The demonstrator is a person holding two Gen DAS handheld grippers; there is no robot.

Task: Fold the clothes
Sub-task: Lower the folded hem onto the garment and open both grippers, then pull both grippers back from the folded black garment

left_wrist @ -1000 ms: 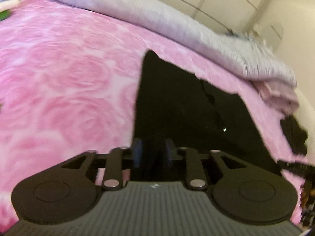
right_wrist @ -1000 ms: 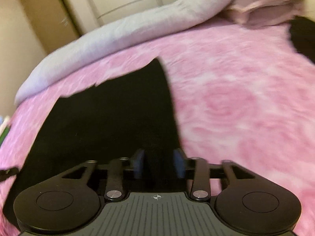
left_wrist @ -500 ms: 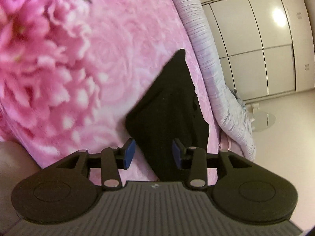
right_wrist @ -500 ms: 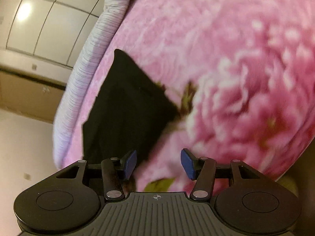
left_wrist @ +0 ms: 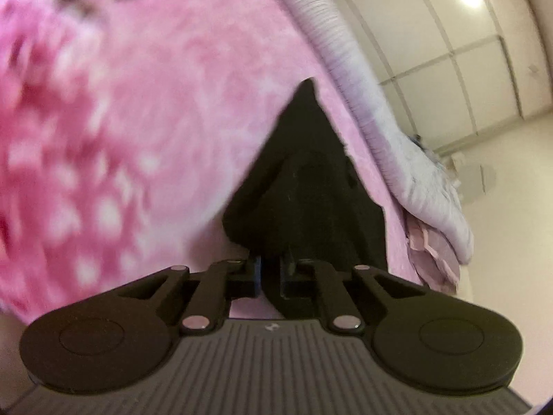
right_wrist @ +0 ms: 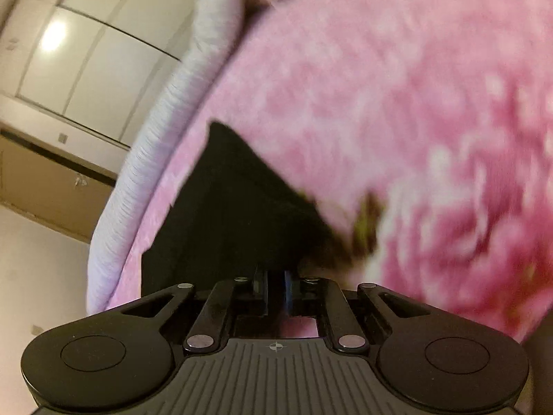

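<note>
A black garment (left_wrist: 311,186) lies on a pink rose-patterned bedspread (left_wrist: 138,121). In the left wrist view my left gripper (left_wrist: 269,273) is shut on the garment's near edge, with black cloth between the blue pads. In the right wrist view the same black garment (right_wrist: 235,221) runs down into my right gripper (right_wrist: 276,290), which is shut on its near edge. Both cameras are low, close to the bed and tilted.
A rolled grey-lilac duvet (left_wrist: 380,110) lies along the far side of the bed and shows in the right wrist view (right_wrist: 155,138) too. A pink pillow (left_wrist: 435,256) sits under its end. White wardrobe doors (left_wrist: 449,52) stand behind.
Both grippers were open half a second ago around the garment's near edge; both have now closed on it. Before that they dropped low and tilted towards the bed's near side.
</note>
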